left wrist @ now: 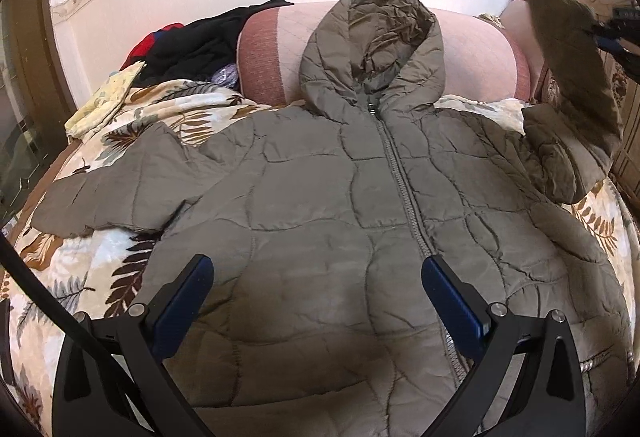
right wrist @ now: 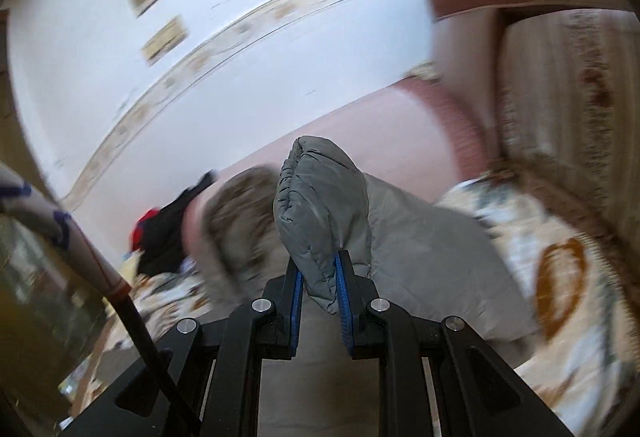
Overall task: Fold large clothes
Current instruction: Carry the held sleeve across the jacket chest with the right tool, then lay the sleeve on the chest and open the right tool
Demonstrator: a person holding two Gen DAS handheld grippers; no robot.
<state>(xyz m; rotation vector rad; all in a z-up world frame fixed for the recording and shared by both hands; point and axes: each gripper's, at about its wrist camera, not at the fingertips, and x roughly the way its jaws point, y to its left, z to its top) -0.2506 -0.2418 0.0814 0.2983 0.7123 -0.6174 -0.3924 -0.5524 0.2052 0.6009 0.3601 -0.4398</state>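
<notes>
Right wrist view: right tool (right wrist: pixel 319 273) pinches the jacket (left wrist: pixel 340 197) sleeve cuff (right wrist: pixel 316 197), lifted; left tool (left wrist: pixel 318 289) hovers wide open, empty. Next, I judge, carry sleeve across chest.

Each tool (left wrist: pixel 318 277) (right wrist: pixel 318 269) is black with blue finger pads (left wrist: pixel 452 301). Silver screws (right wrist: pixel 262 305) mark the joints. A black cable (right wrist: pixel 152 349) trails alongside.

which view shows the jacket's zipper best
The left wrist view: the zipper runs in full down the front of the jacket, spread flat. The right wrist view shows only a sleeve pinched in the right gripper, no zipper.
</notes>
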